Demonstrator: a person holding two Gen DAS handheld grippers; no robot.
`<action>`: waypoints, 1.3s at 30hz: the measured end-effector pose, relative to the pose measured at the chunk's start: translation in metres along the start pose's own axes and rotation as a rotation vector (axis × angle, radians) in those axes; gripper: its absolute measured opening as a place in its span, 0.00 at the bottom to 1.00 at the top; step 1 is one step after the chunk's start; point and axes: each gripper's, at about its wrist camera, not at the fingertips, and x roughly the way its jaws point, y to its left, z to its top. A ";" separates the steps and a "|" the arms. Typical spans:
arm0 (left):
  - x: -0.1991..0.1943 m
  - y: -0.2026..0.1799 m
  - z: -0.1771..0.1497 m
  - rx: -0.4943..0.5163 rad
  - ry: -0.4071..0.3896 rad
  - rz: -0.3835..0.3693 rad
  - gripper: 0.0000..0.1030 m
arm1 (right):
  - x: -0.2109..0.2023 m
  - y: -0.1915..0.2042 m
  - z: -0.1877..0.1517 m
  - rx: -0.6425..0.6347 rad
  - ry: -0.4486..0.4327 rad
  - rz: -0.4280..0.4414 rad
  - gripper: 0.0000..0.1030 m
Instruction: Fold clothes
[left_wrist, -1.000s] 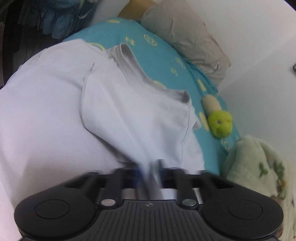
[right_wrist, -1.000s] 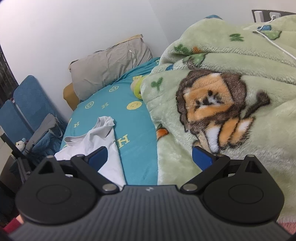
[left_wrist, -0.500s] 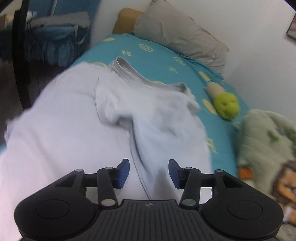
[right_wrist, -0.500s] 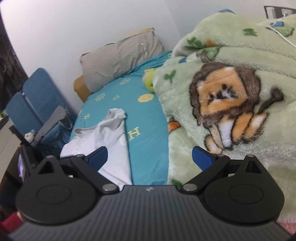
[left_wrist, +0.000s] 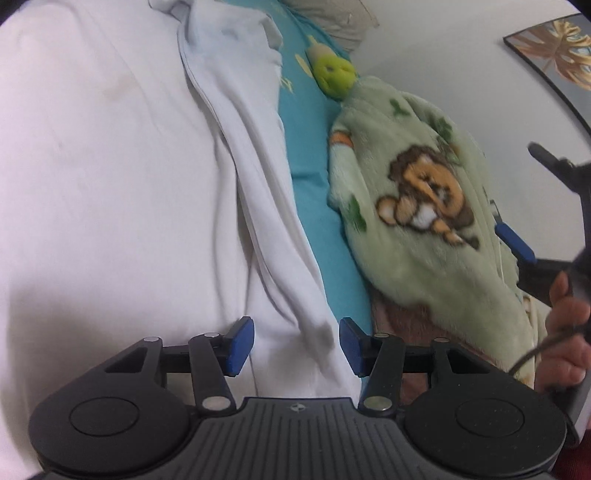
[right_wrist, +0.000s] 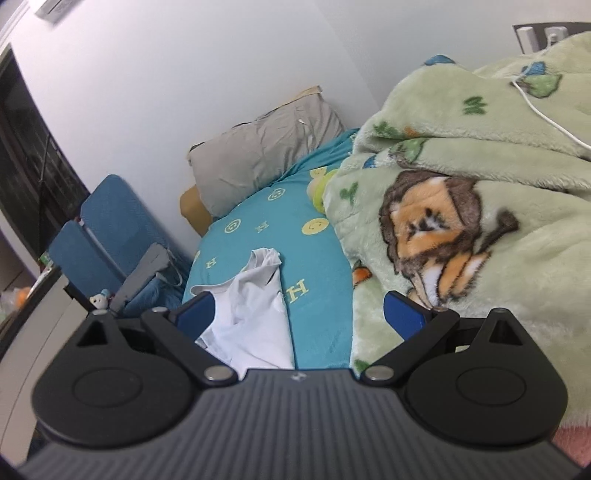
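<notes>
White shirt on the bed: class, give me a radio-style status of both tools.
Left tool open, straddling a ridge of the white shirt. Right tool open, empty, raised over the bed. Green blanket beside the shirt, not touching.

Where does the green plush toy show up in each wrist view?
Left wrist: green plush toy near top centre, on the teal sheet, at the lion blanket's far end.
Right wrist: mid-frame, toy mostly hidden behind the blanket's edge.
Shared landmark: the lion print.
</notes>
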 end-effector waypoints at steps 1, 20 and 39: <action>0.002 0.000 -0.004 -0.006 0.006 -0.013 0.51 | 0.000 0.000 -0.002 0.002 0.004 -0.007 0.97; 0.027 -0.010 0.000 0.033 0.069 0.010 0.03 | 0.022 0.008 -0.021 -0.032 0.069 -0.028 0.97; -0.068 0.047 0.037 -0.024 0.066 0.129 0.27 | 0.026 0.012 -0.024 -0.035 0.083 -0.047 0.97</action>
